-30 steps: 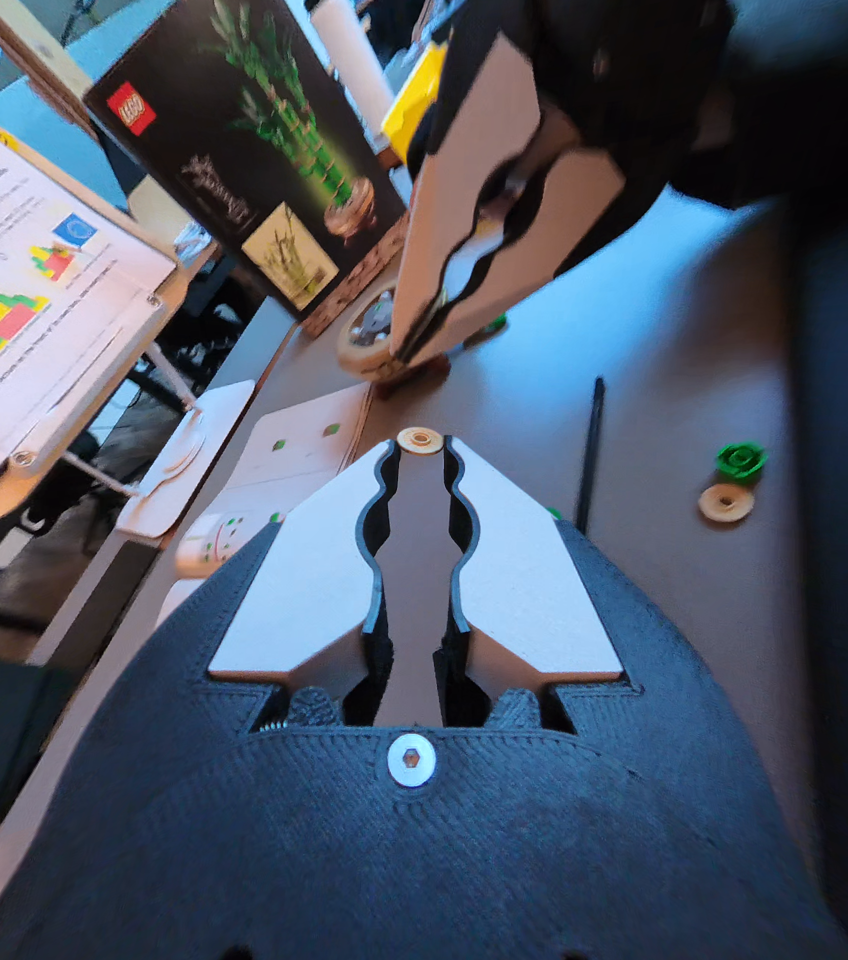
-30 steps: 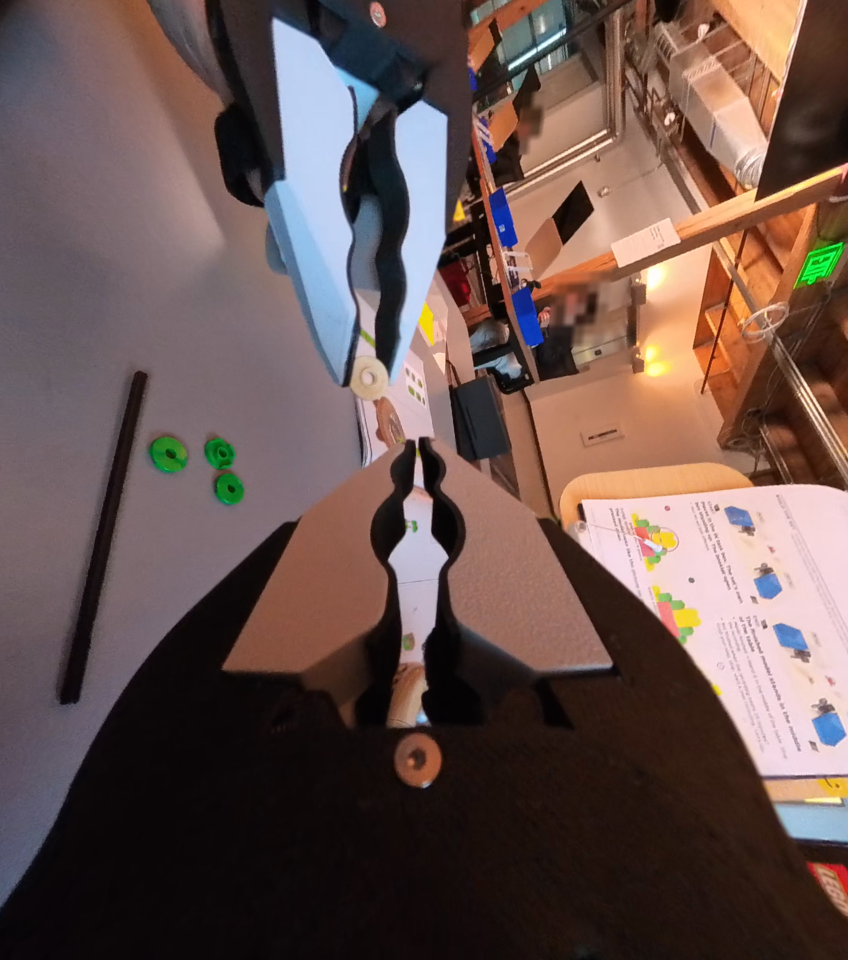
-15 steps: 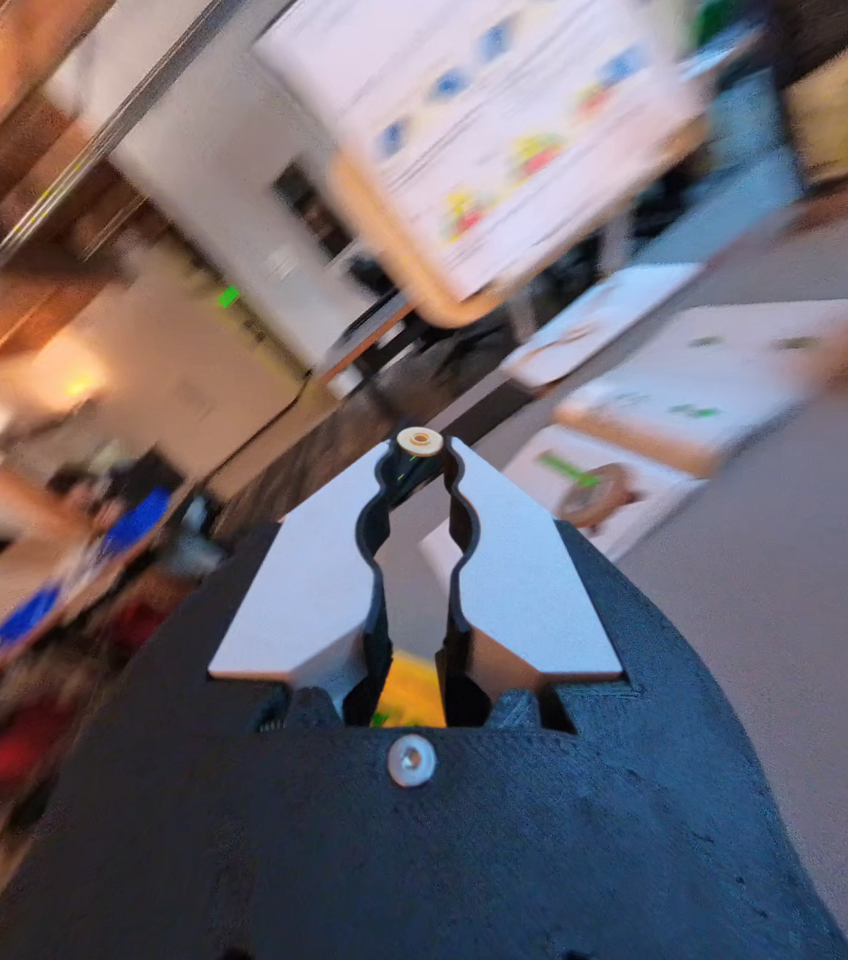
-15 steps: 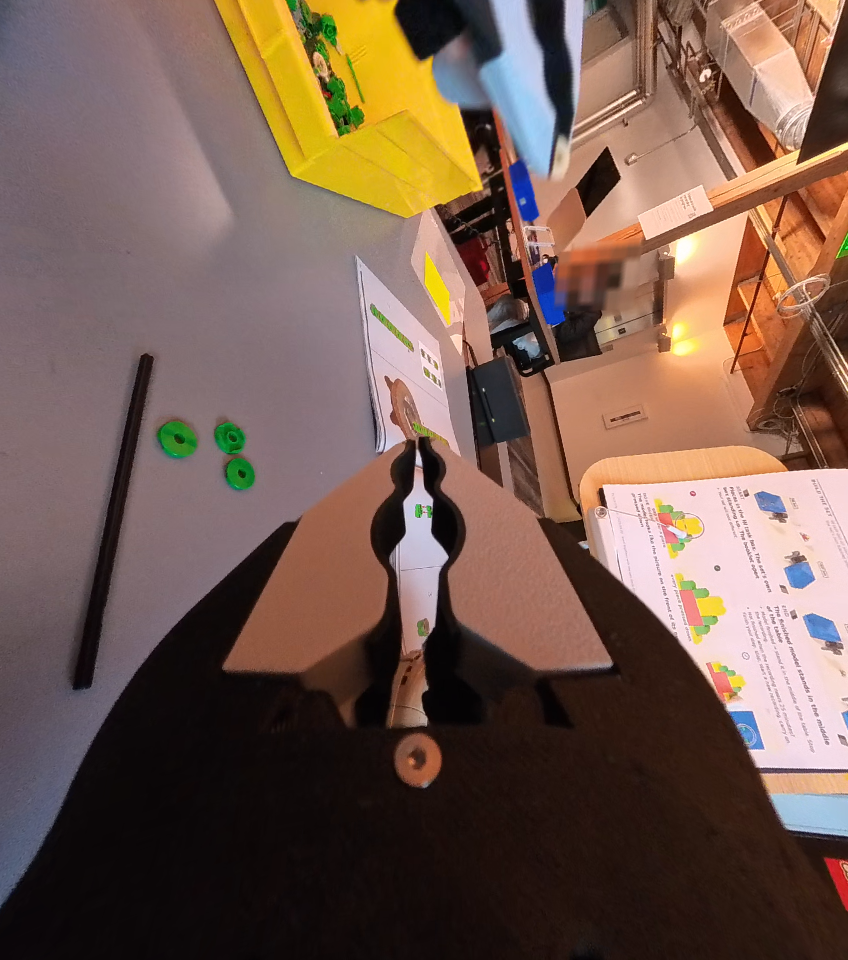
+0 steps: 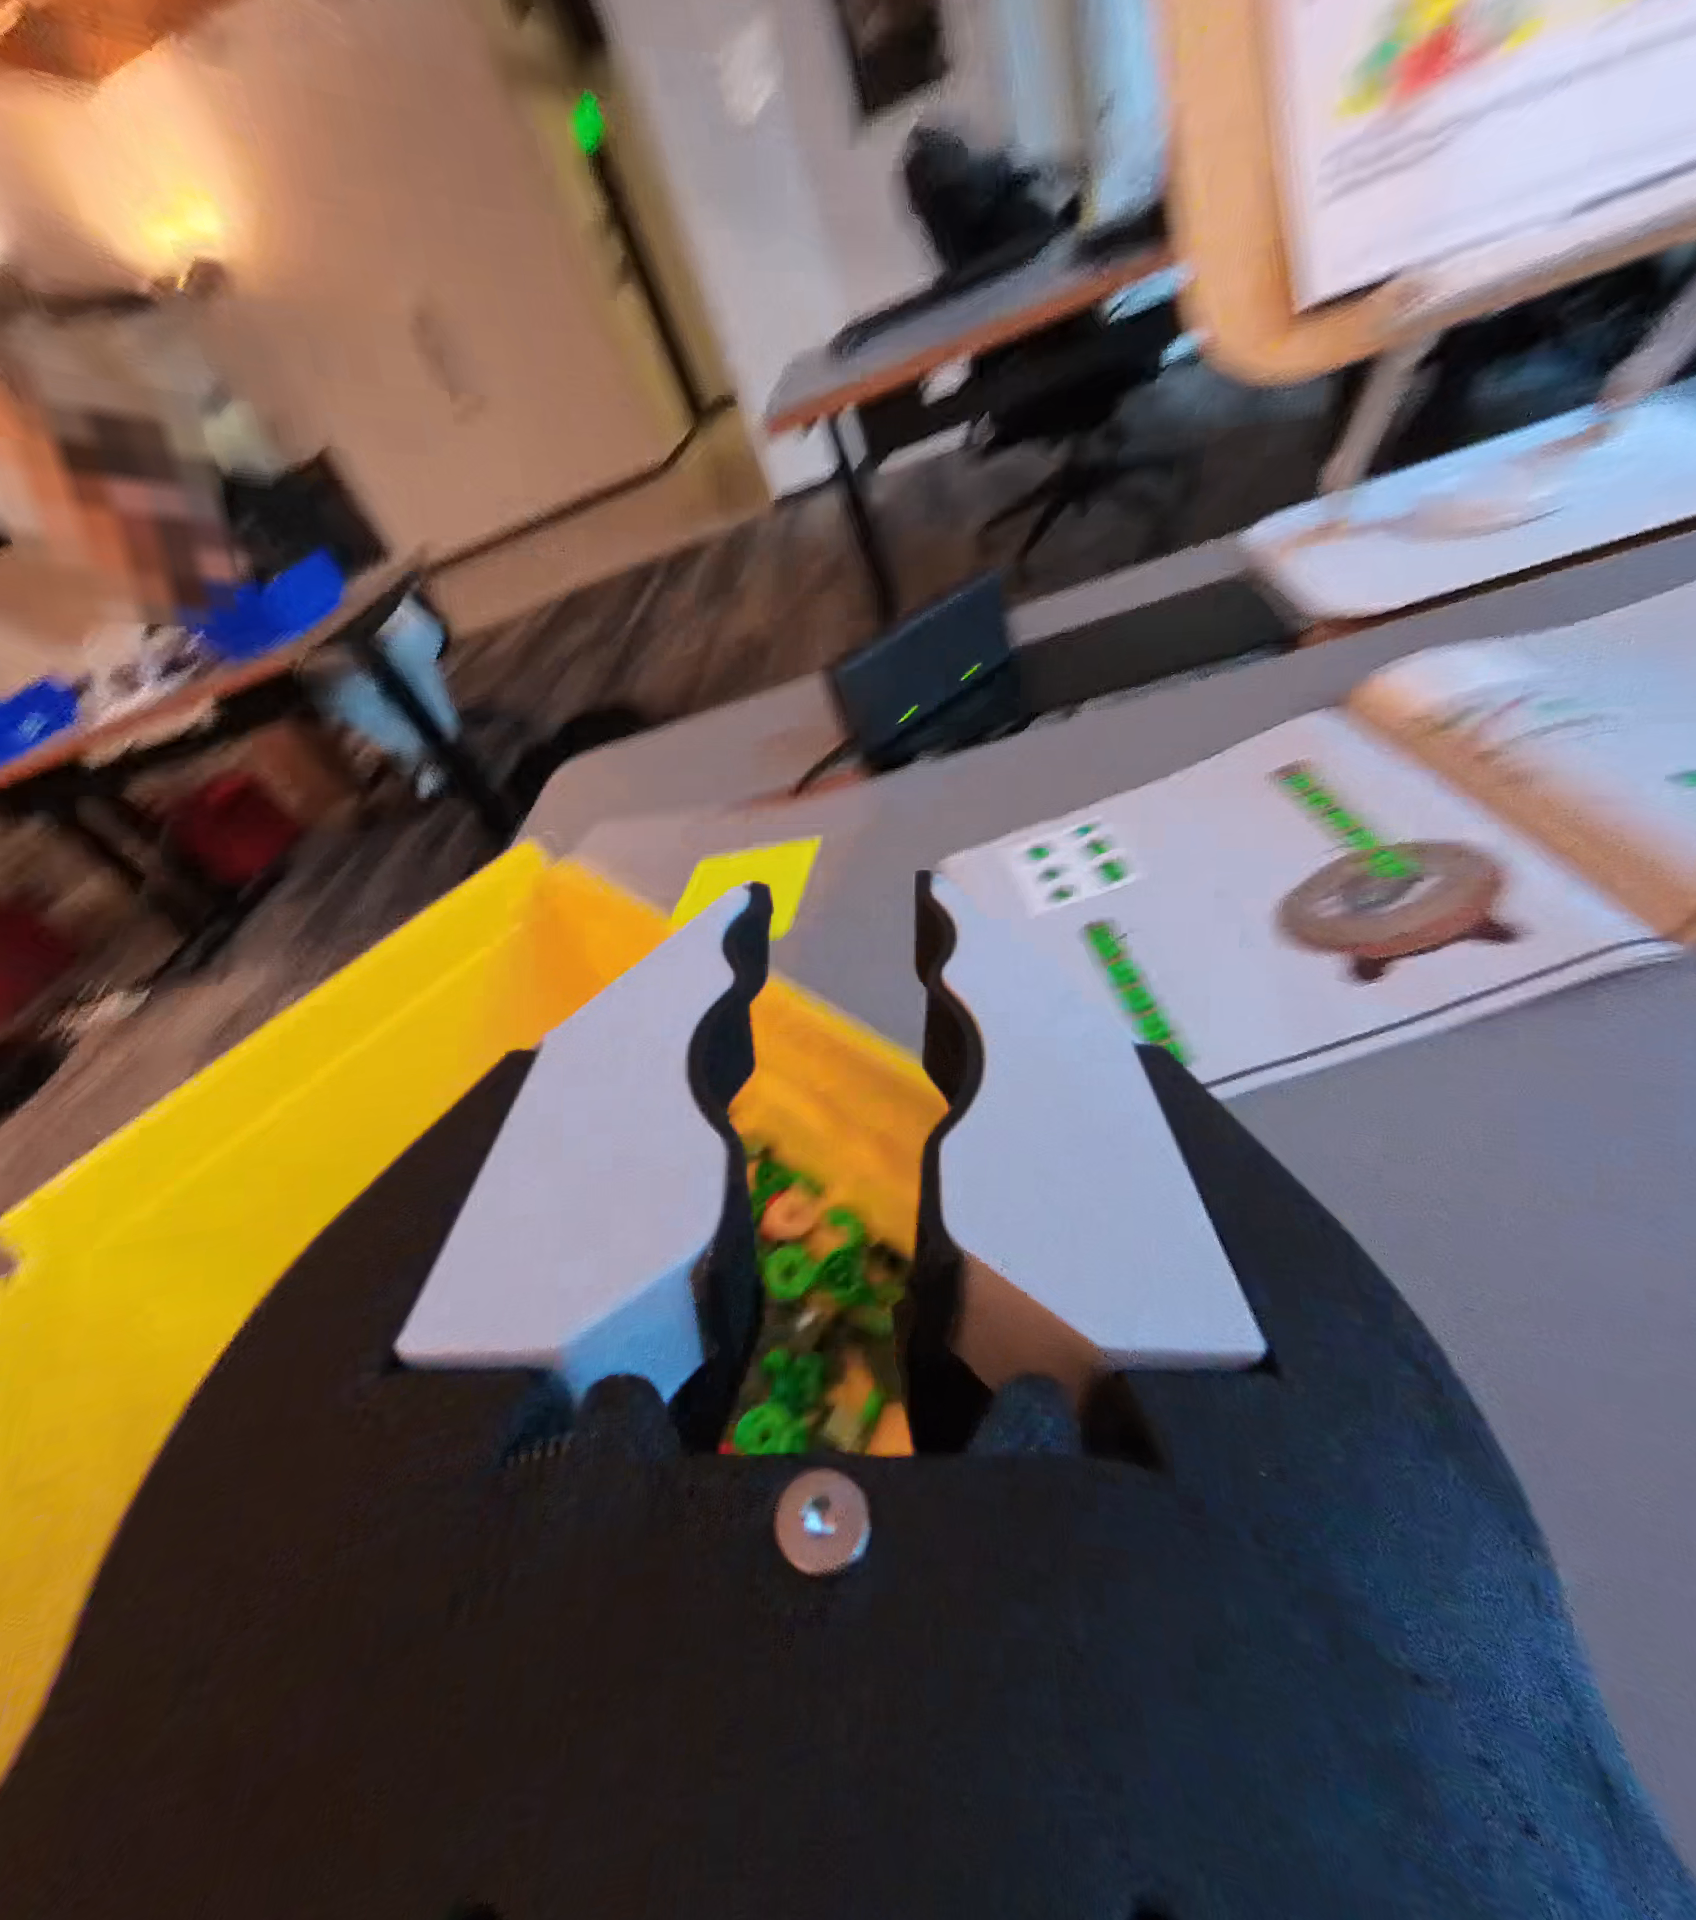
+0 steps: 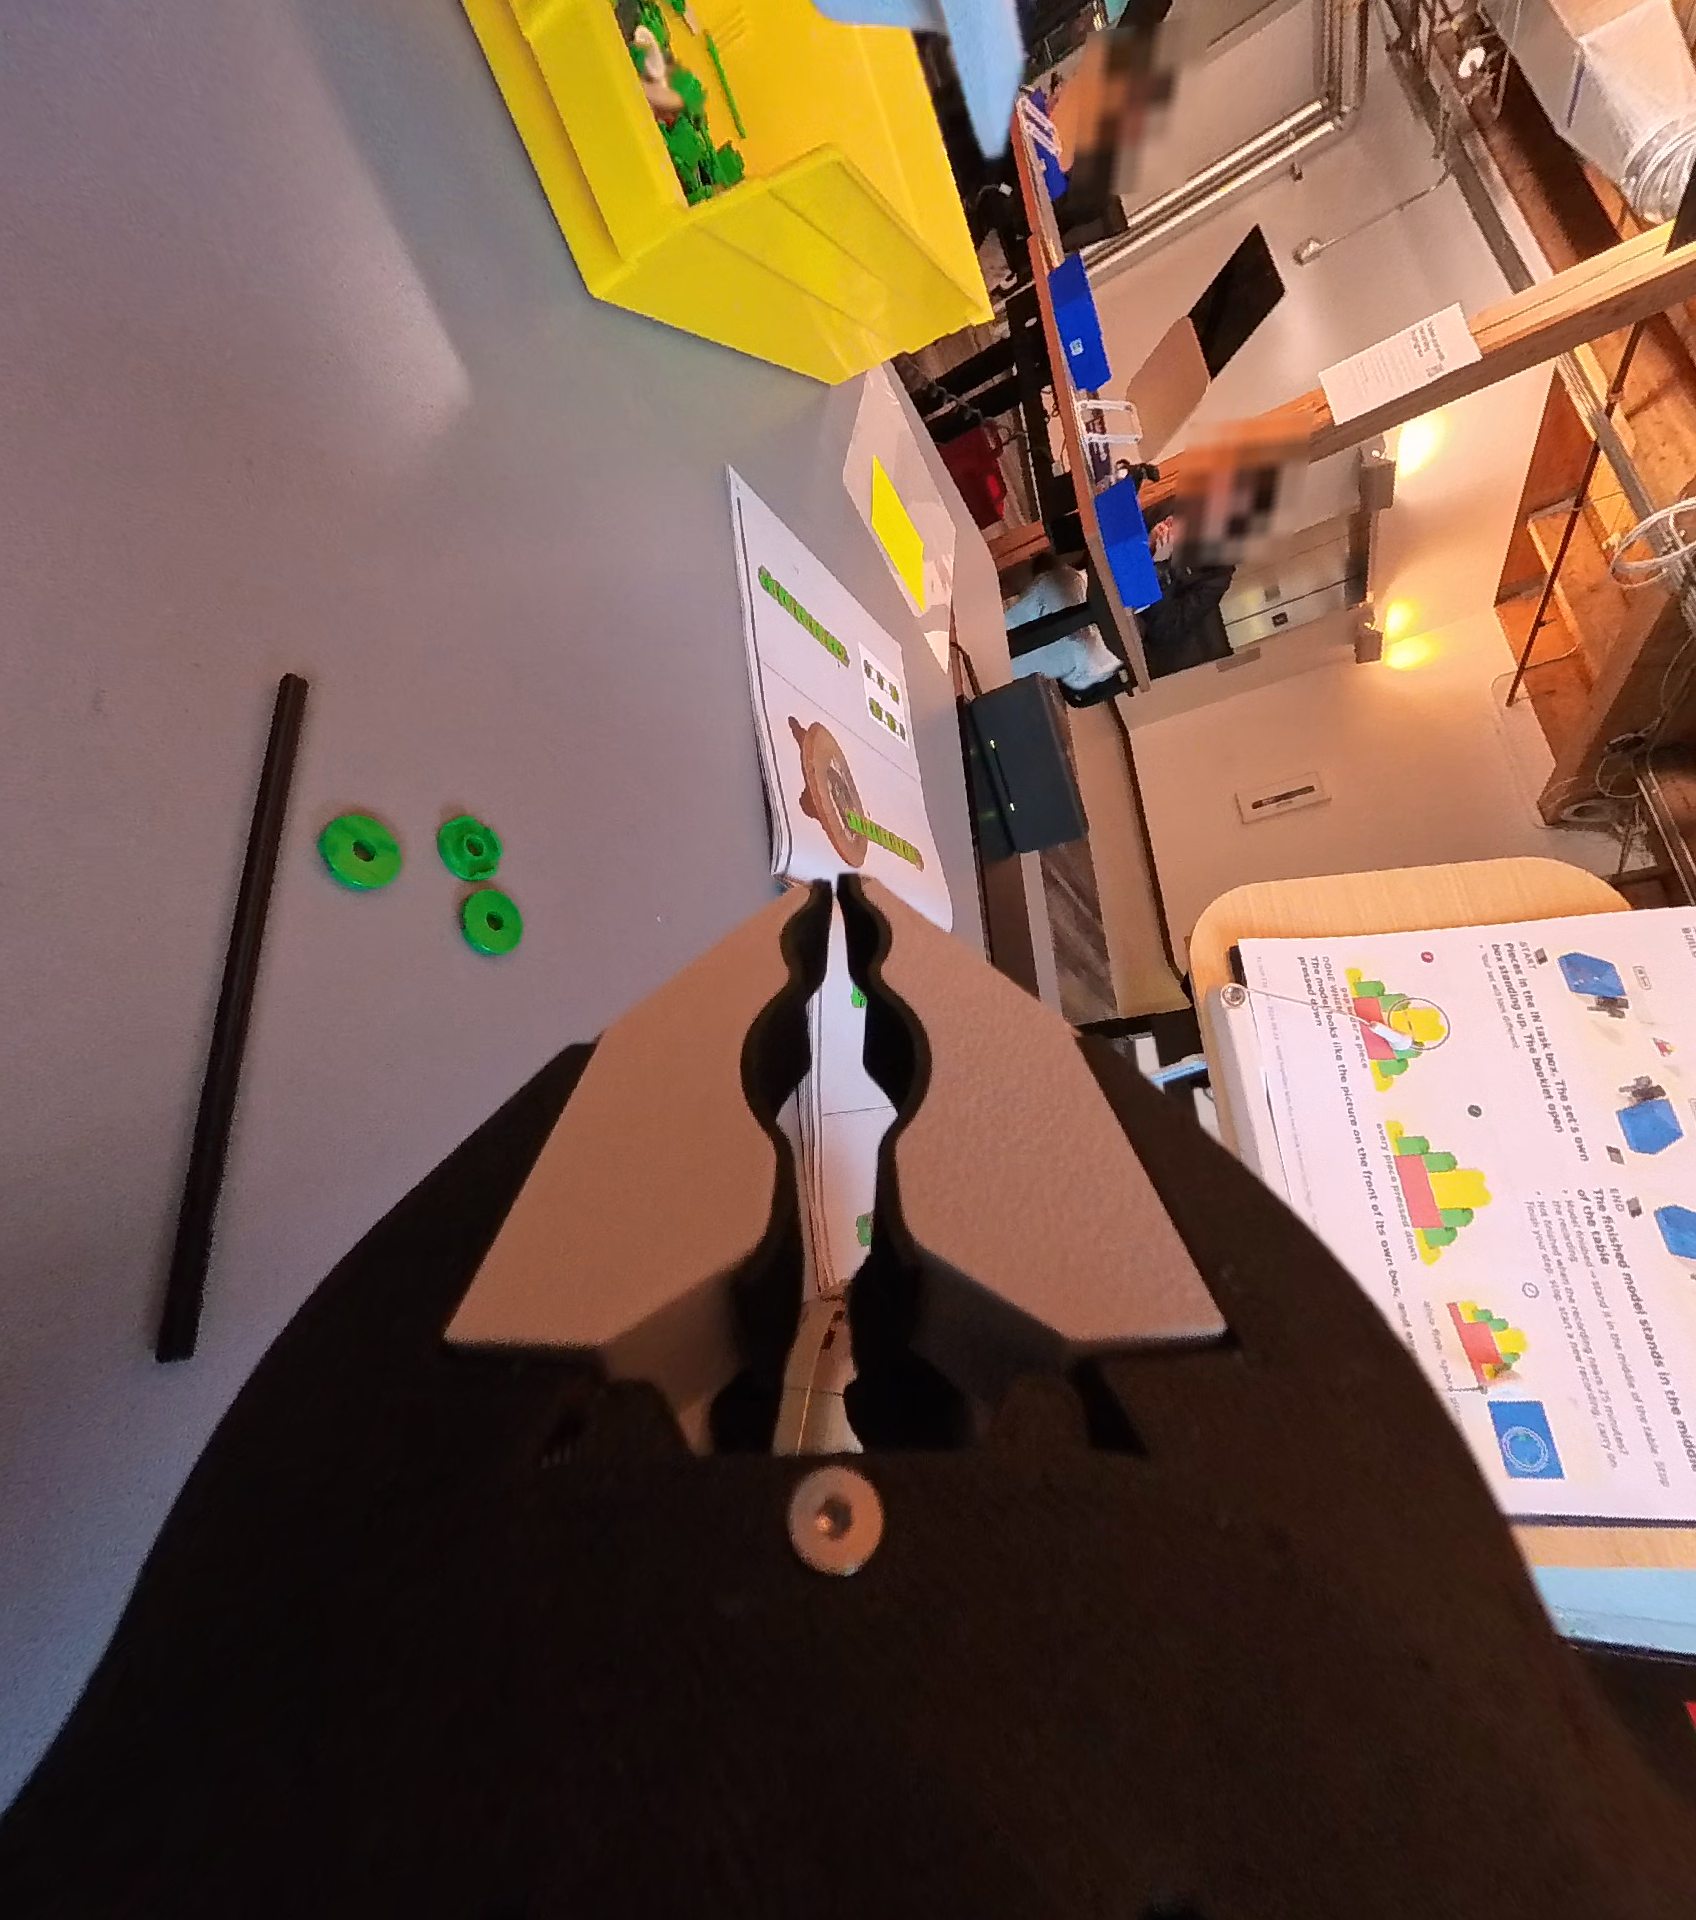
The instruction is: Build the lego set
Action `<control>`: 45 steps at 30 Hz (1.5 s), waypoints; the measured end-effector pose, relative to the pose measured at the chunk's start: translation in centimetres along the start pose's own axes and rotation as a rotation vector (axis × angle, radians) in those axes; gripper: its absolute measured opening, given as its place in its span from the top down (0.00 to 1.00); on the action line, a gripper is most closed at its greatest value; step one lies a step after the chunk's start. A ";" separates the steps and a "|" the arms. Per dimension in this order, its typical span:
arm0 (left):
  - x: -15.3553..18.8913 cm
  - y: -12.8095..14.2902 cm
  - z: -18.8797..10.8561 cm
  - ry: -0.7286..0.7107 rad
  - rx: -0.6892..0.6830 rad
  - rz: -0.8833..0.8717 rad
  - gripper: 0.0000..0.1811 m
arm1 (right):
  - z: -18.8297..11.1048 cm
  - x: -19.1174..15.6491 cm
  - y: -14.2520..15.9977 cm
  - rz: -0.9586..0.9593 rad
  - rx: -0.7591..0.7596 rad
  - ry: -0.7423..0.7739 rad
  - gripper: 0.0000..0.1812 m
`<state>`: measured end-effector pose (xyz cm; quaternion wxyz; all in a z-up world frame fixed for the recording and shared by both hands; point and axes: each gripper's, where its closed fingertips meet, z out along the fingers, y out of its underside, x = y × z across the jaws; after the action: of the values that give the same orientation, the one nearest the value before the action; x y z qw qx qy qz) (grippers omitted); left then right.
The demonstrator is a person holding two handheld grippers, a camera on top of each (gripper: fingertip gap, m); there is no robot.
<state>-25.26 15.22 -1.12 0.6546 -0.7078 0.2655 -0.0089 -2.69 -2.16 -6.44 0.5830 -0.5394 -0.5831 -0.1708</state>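
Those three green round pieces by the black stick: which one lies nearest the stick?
The flat green disc, alone on the side toward the black stick; the knobbly-edged piece and the other disc lie farther away.

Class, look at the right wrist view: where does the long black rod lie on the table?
The black rod lies flat on the grey table at the left of the right wrist view, just left of three green round pieces, apart from them.

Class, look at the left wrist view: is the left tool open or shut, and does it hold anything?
Open and empty. The left tool shows a clear gap between its tips, with the yellow bin visible through it.
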 end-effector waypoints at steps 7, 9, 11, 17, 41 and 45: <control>12.1 -3.3 -2.7 0.474 0.225 0.194 0.89 | -0.1 0.8 0.3 0.026 -0.010 0.034 1.00; 18.5 -2.2 -5.5 0.780 0.221 0.280 0.88 | -0.2 1.4 0.6 0.049 -0.017 0.058 1.00; 23.5 0.0 -8.2 1.006 0.162 0.369 0.85 | -0.4 2.2 0.9 0.075 -0.023 0.092 1.00; 29.3 4.3 -10.5 1.289 -0.094 0.312 0.87 | -0.7 3.1 1.5 0.115 -0.037 0.125 1.00; 23.7 -0.7 -8.0 1.155 0.051 0.053 0.99 | -1.6 5.3 2.4 0.166 -0.061 0.227 1.00; 22.8 -1.5 -7.9 1.151 0.074 -0.007 0.99 | -2.3 6.9 3.6 0.227 -0.097 0.305 0.99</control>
<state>-7.95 -0.87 -6.22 0.4290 -0.5662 0.5762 -0.4042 3.25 0.16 -1.43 0.6534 -0.5971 -0.4146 -0.2116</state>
